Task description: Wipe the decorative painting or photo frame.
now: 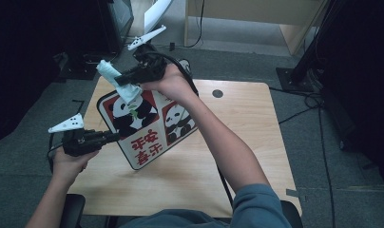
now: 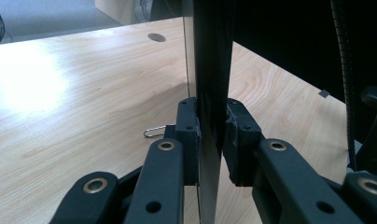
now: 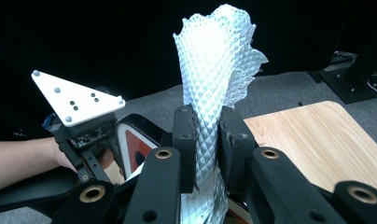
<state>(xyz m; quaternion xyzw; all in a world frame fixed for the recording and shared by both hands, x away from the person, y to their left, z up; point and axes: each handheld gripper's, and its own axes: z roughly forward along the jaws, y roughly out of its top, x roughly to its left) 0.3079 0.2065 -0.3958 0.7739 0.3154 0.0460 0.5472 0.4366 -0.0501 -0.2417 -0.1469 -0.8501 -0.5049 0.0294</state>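
The left gripper point(image 1: 115, 136) is clamped on the left edge of a flat rectangular board printed with pandas and red characters point(image 1: 149, 126), held tilted above the light wooden table point(image 1: 247, 137). The right gripper point(image 1: 125, 78) pinches a crumpled white quilted paper towel point(image 1: 118, 81), whose lower end touches the board's upper corner by a panda.

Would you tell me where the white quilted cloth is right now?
In the high view, the white quilted cloth is pinched in the right gripper, left of centre, resting against the top edge of the panda-printed board that the left gripper holds.
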